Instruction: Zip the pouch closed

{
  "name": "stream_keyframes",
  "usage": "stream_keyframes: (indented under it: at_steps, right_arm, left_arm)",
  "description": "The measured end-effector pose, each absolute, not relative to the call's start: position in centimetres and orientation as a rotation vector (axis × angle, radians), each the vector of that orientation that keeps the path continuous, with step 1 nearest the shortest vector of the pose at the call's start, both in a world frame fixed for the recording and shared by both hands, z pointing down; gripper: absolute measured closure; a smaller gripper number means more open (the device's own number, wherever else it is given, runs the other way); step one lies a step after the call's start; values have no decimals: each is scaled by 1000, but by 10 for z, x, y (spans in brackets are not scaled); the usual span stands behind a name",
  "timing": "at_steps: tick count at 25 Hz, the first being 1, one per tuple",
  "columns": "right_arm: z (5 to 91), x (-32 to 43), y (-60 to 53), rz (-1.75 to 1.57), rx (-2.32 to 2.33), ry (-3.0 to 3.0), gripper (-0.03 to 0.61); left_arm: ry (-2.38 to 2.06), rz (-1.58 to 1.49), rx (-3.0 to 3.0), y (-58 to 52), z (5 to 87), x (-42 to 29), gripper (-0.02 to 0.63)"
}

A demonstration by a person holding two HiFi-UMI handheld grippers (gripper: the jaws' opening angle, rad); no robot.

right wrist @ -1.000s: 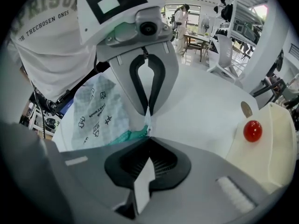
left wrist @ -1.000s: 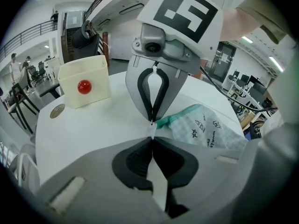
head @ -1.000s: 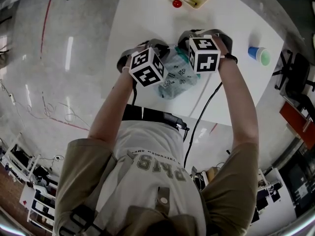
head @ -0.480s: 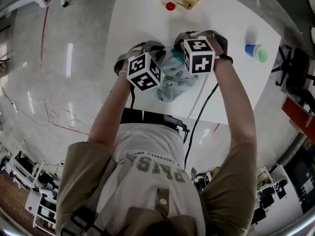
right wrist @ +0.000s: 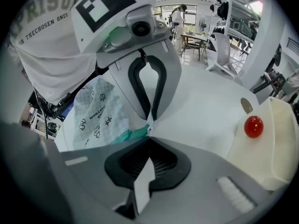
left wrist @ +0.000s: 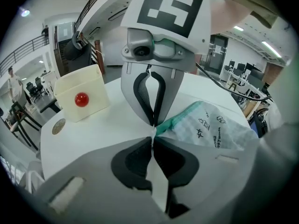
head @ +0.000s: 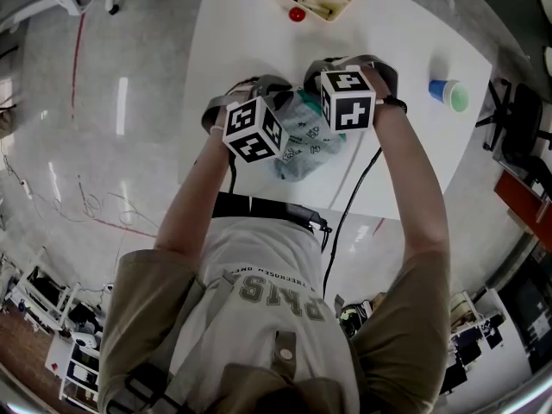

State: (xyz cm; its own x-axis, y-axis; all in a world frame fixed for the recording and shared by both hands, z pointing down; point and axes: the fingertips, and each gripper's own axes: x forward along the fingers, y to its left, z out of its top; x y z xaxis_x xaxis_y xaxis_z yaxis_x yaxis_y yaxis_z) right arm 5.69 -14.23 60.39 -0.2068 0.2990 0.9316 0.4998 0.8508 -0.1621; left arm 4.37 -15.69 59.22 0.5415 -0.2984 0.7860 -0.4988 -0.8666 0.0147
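I have the left gripper point(left wrist: 152, 141) and right gripper point(right wrist: 149, 133) both clamped on one end of the pouch point(head: 307, 138), at its zip edge point(left wrist: 174, 122). I judge this the grip step. Next, one gripper anchors while the other draws along the edge.

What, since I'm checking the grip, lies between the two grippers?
The pouch, in the head view; each gripper view shows the left gripper and right gripper shut on its green edge.
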Motion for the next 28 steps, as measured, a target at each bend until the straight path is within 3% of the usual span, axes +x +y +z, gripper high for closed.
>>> stream_keyframes:
  at_steps: [28]
  right_arm:
    - [604, 68, -139, -200, -494, -1850, 577]
  left_arm:
    - [-669, 1189, 2497, -159, 594, 41, 589]
